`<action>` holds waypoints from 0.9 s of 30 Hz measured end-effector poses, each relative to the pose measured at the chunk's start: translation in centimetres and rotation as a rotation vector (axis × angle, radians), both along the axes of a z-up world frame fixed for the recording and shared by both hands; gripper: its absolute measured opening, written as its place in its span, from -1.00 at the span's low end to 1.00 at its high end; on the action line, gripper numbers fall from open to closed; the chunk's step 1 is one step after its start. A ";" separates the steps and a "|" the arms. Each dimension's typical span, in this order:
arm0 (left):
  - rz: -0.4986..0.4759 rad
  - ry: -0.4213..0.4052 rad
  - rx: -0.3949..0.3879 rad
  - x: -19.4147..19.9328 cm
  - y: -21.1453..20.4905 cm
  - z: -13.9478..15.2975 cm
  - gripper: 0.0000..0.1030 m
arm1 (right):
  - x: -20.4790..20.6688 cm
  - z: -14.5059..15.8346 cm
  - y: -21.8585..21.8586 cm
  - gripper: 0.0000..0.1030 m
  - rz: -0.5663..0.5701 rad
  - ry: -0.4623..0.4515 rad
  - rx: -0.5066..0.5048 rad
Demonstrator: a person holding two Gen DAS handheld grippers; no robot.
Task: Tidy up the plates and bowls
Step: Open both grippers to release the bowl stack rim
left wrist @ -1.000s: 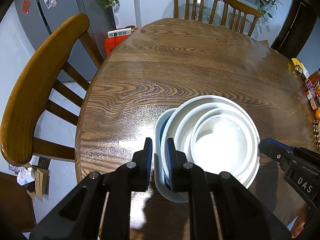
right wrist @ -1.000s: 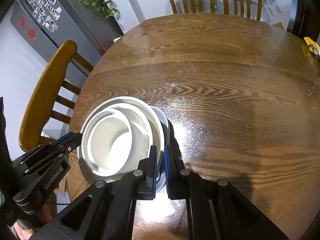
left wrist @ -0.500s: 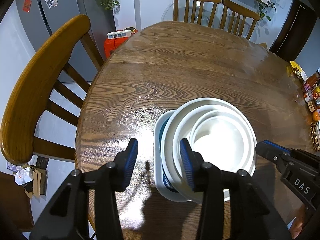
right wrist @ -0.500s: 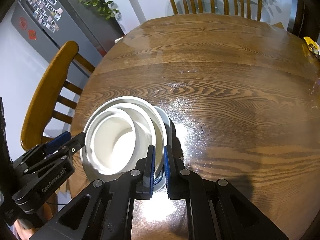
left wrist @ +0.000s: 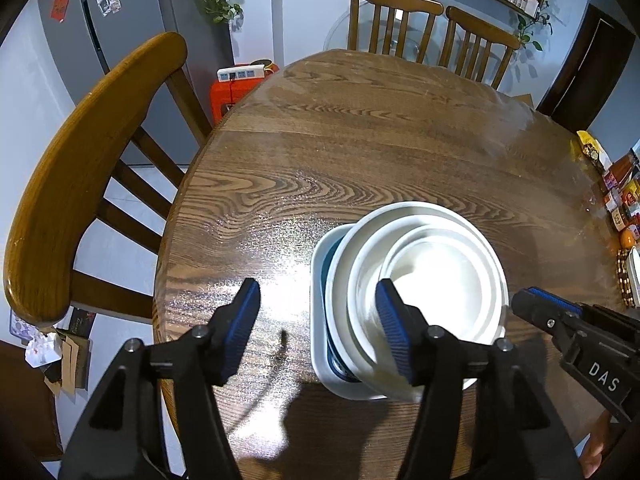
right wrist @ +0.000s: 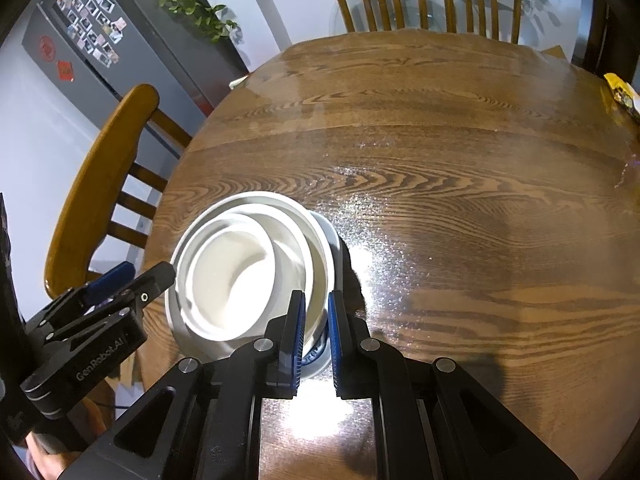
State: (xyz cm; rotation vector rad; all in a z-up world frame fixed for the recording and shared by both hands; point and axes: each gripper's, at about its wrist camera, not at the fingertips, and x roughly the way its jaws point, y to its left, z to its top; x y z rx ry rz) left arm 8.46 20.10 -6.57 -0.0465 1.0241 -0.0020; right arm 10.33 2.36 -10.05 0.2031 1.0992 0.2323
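Observation:
A small white bowl [left wrist: 440, 288] sits nested in a large white bowl [left wrist: 360, 260], on a pale plate with a blue inside [left wrist: 318, 264], near the round wooden table's [left wrist: 360, 140] front edge. My left gripper [left wrist: 318, 328] is opening. Its blue pads stand wide on either side of the stack's left rim without touching it. In the right wrist view, my right gripper [right wrist: 316, 332] is shut on the large bowl's [right wrist: 316, 248] near rim, above the plate [right wrist: 332, 232]. The small bowl [right wrist: 232, 284] leans inside. The left gripper [right wrist: 140, 276] shows at the stack's left.
A wooden chair [left wrist: 80, 160] stands close to the table's left edge, and two more chairs [left wrist: 420, 20] stand at the far side. Jars and packets [left wrist: 620, 200] crowd the table's right edge. A grey fridge [right wrist: 100, 40] stands behind the left chair.
My left gripper's jaws, shut on the stack's left rim a second ago, have spread wide and let go. The right gripper has kept still, with its grip unchanged.

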 end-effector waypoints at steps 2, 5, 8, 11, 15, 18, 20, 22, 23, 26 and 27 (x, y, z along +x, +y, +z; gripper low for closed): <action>-0.002 -0.005 0.002 -0.1 0.0 0.2 0.17 | -0.1 0.1 0.0 -0.80 0.002 -0.001 0.002; -0.002 -0.007 -0.001 -0.2 0.0 0.3 0.17 | -0.3 0.3 -0.1 -0.80 0.003 -0.003 0.004; -0.005 -0.009 -0.006 -0.4 0.0 0.5 0.17 | -0.5 0.4 -0.1 -0.80 0.004 -0.004 0.008; -0.005 -0.013 -0.010 -0.6 0.0 0.7 0.24 | -0.7 0.5 0.0 -0.66 0.008 -0.006 0.006; -0.008 -0.022 -0.010 -0.9 -0.1 1.0 0.31 | -1.0 0.9 0.0 -0.26 0.006 -0.020 0.006; -0.010 -0.021 -0.014 -1.1 -0.2 1.1 0.34 | -1.2 1.0 0.0 -0.26 0.009 -0.024 0.007; -0.012 -0.024 -0.015 -1.2 -0.2 1.2 0.41 | -1.4 1.1 0.1 -0.26 0.012 -0.026 0.009; -0.012 -0.029 -0.010 -1.4 -0.3 1.3 0.48 | -1.5 1.3 0.1 -0.15 0.018 -0.031 0.011; -0.012 -0.031 -0.008 -1.5 -0.3 1.4 0.48 | -1.6 1.3 0.2 -0.08 0.021 -0.034 0.011; -0.009 -0.030 -0.009 -1.6 -0.3 1.4 0.48 | -1.9 1.5 0.5 0.07 0.038 -0.045 0.002; -0.008 -0.029 -0.011 -1.6 -0.3 1.4 0.48 | -2.0 1.5 0.6 0.07 0.042 -0.049 -0.003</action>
